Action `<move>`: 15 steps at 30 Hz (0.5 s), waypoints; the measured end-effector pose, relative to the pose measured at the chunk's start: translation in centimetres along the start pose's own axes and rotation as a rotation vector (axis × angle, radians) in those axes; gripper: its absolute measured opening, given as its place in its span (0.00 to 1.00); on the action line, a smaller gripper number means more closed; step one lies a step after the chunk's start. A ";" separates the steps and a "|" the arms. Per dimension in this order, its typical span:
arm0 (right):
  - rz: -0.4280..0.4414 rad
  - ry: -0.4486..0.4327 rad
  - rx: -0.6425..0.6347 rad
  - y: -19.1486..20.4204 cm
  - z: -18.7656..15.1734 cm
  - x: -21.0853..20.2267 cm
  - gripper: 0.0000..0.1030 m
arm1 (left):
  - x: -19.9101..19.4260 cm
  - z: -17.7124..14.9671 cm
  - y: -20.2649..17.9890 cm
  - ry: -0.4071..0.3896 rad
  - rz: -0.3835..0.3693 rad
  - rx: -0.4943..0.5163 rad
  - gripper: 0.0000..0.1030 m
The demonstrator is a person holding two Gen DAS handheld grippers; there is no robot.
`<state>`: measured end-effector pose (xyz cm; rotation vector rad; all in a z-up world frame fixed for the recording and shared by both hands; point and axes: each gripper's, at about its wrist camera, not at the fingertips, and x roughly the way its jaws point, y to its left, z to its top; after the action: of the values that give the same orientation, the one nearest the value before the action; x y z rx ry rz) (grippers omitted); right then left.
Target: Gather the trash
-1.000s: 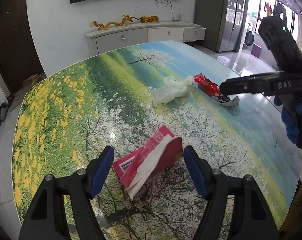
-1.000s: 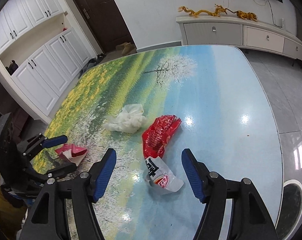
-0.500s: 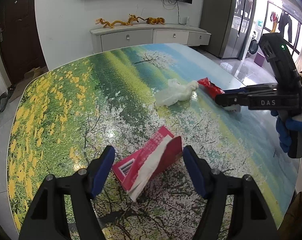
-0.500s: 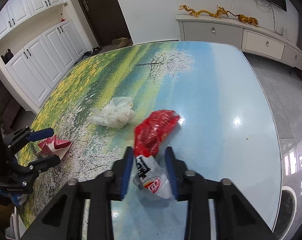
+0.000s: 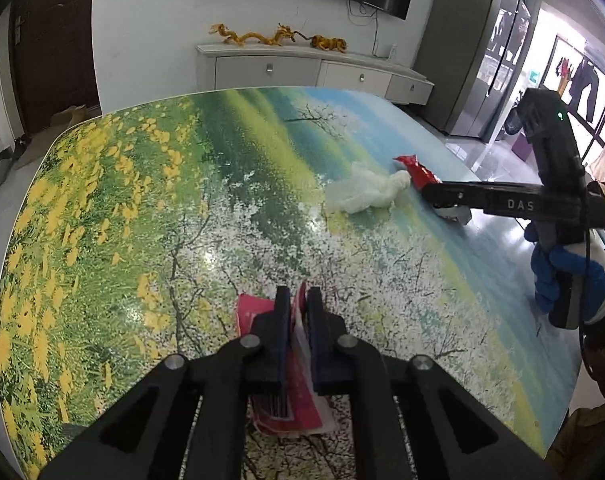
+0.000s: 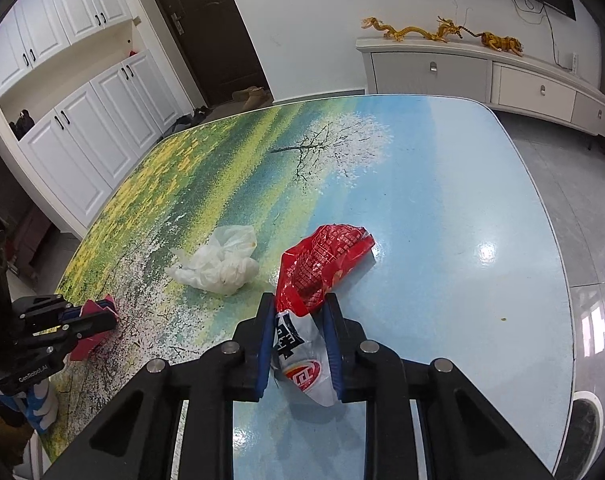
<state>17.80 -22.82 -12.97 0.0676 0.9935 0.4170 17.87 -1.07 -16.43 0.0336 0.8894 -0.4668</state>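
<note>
While the left gripper (image 5: 298, 300) has just pinched together on the pink wrapper (image 5: 258, 312) near the table's (image 6: 482, 184) near edge, crumpled white bag (image 6: 218, 264) mid-surface, right gripper (image 6: 298, 316) clamping the red-and-white snack bag (image 6: 314, 280) just beside it.

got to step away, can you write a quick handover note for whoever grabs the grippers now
Left gripper: jaws have just closed on the pink packet, which lies on the table.
Right gripper: jaws have just closed on the red and white snack bag, also on the table.
White plastic bag: loose on the table between the two, untouched.
Done: both grips made.
Left: lift both pieces away, then come back for the plastic bag. No bin in view.
</note>
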 end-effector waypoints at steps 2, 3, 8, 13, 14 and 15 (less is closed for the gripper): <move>0.009 -0.002 -0.003 -0.1 0.0 0.0 0.22 | 0.1 0.1 0.3 0.000 -0.018 -0.026 0.07; 0.014 -0.003 -0.002 -0.2 0.1 0.0 0.21 | 0.1 0.1 0.5 0.000 -0.024 -0.039 0.07; 0.035 -0.009 0.007 -0.4 0.0 0.0 0.22 | 0.9 1.2 1.2 -0.002 -0.041 -0.092 0.06; 0.051 -0.013 0.022 -1.1 -0.3 -0.4 0.21 | 1.8 2.5 1.7 -0.009 -0.048 -0.124 0.06; 0.053 -0.014 0.025 -1.3 -0.4 -0.5 0.21 | 1.8 2.7 1.8 -0.010 -0.049 -0.129 0.06; 0.055 -0.016 0.027 -1.4 -0.4 -0.5 0.21 | 2.0 2.9 1.9 -0.011 -0.053 -0.137 0.06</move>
<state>17.68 -24.36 -13.09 0.1227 0.9839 0.4523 21.84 -0.75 -16.41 -0.1177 0.9113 -0.4538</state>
